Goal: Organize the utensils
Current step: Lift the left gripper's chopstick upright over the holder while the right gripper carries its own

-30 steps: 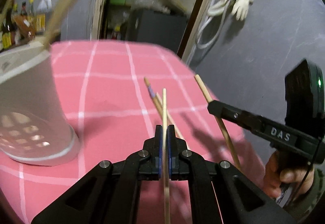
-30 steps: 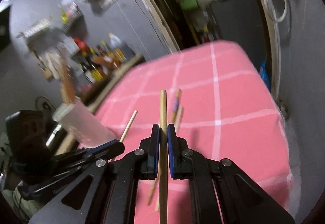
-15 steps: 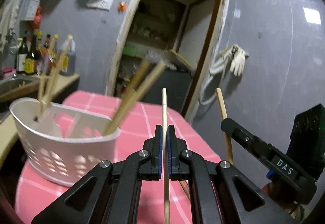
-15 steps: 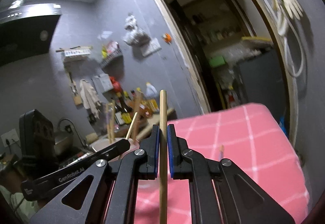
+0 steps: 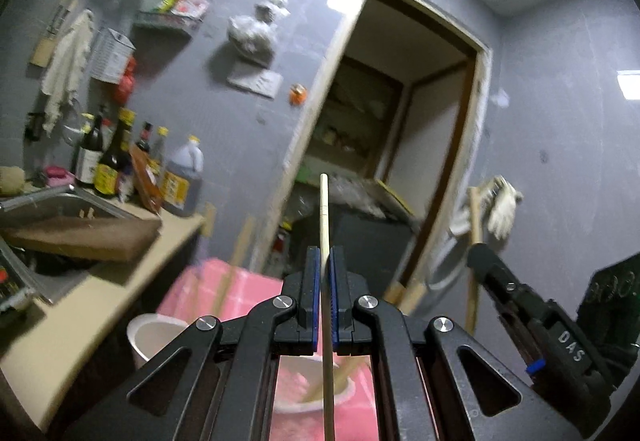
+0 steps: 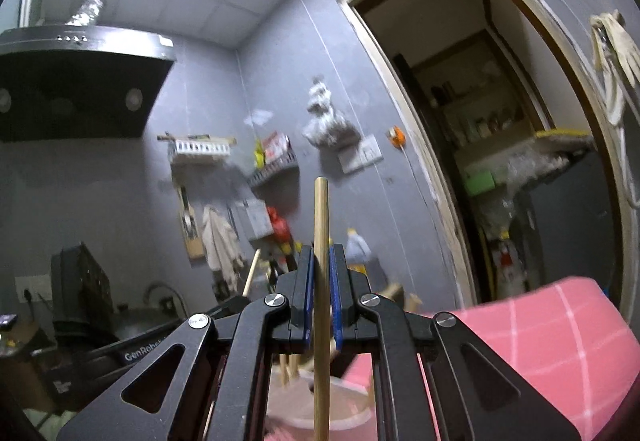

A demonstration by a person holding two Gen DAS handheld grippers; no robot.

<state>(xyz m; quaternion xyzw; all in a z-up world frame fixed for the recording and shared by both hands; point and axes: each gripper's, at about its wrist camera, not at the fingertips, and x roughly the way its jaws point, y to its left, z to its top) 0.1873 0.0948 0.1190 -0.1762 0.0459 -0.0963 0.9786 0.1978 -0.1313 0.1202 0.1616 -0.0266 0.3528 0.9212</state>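
My left gripper (image 5: 325, 255) is shut on a thin pale chopstick (image 5: 325, 209) that stands upright between the blue pads. Below it, the white utensil basket (image 5: 148, 337) sits on the pink checked cloth (image 5: 248, 287), holding several wooden chopsticks. My right gripper (image 6: 321, 253) is shut on a thicker wooden chopstick (image 6: 321, 213), also upright, above the same basket (image 6: 352, 419). In the left wrist view the right gripper (image 5: 478, 251) shows at the right with its chopstick. The left gripper's finger (image 6: 236, 305) shows low left in the right wrist view.
A counter (image 5: 60, 325) with a sink (image 5: 36, 203) and several bottles (image 5: 108, 161) lies to the left. An open doorway (image 5: 400, 161) stands behind the table. A range hood (image 6: 80, 81) hangs upper left. Gloves (image 5: 504, 205) hang on the grey wall.
Both grippers rose from the pink table and tilted up toward level, each carrying its chopstick. The white basket went from beside the left gripper to beneath both grippers.
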